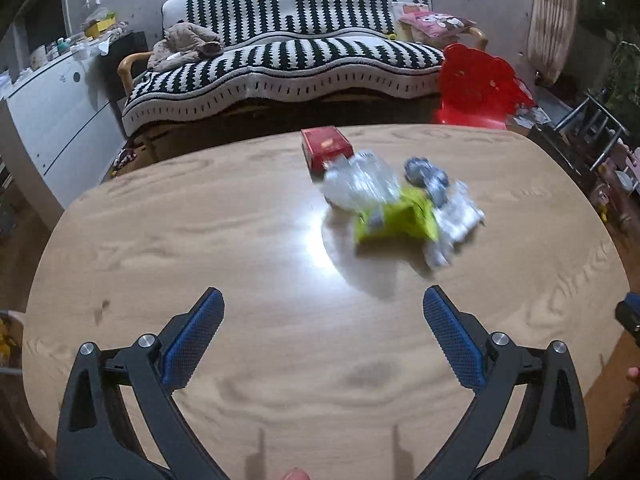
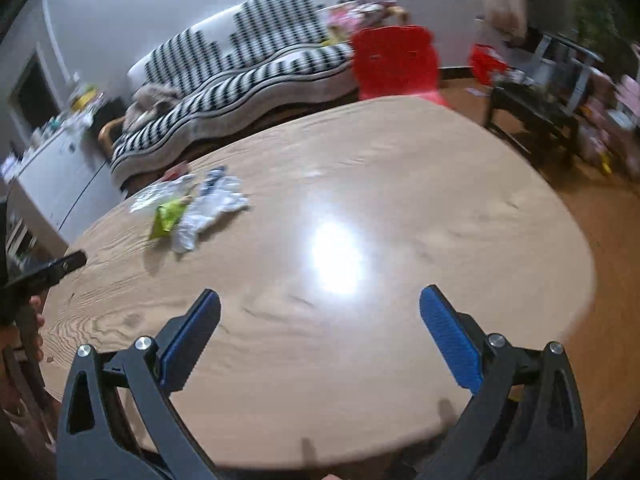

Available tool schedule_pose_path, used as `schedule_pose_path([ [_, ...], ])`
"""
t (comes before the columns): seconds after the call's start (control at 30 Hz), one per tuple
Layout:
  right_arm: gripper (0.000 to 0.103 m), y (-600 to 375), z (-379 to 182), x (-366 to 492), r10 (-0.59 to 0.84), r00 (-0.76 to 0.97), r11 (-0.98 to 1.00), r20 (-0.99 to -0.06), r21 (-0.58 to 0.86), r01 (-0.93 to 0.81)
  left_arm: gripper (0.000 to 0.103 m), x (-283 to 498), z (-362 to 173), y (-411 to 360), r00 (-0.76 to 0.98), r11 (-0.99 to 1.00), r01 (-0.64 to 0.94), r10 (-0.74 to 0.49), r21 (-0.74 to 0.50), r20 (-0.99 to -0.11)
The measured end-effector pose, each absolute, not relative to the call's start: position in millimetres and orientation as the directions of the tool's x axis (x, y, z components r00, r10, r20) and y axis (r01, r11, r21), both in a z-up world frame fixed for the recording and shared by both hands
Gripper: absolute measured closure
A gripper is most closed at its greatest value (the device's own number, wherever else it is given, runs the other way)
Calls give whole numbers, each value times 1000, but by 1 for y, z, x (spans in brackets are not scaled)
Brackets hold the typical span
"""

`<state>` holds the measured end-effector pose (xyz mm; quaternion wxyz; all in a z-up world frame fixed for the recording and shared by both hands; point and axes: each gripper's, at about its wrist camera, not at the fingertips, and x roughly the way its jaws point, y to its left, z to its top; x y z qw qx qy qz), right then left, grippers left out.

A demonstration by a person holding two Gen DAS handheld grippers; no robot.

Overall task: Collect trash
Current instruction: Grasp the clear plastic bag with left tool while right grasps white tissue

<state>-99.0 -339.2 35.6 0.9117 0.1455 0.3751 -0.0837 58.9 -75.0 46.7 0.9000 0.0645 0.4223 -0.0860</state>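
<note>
In the left wrist view, the left claw (image 1: 323,304) hung wide open and empty above the near part of the wooden table (image 1: 200,240). The trash lay in one cluster toward the far edge, right of centre: one red box (image 1: 326,148), one crumpled clear plastic wrapper (image 1: 362,184), one yellow-green packet (image 1: 396,220), one silvery wrapper (image 1: 456,220) and one blue-grey crumpled piece (image 1: 426,176). Motion blur left any printing unreadable. One red chair (image 1: 478,88) stood past the far edge, before a striped sofa (image 1: 280,52). In the right wrist view, the right claw (image 2: 320,304) was likewise spread open and empty, with the yellow-green packet (image 2: 168,216) and silvery wrapper (image 2: 208,212) near the table's far left edge, well apart from it.
</note>
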Motion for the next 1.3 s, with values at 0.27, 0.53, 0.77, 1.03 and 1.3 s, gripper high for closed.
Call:
schedule_pose_path([
  [0.27,7,-290,37,20,7,681,964,-733,184,189,6,124,40,-95,608,949,314,-180,25,-774],
  [0.53,8,-266,8,107,42,622,961,-782,202,189,6,166,25,-109,608,928,369,-209,39,-766],
  [0.77,51,-263,-17,139,86,577,947,-812,246,205,42,184,13,-115,567,905,425,-262,5,-781],
  [1.03,85,-258,-32,140,133,570,954,-811,261,150,99,190,-11,-118,528,889,457,-296,-27,-796],
  [1.3,89,-260,-12,119,104,629,964,-770,233,126,102,179,0,-94,551,897,434,-334,-79,-765],
])
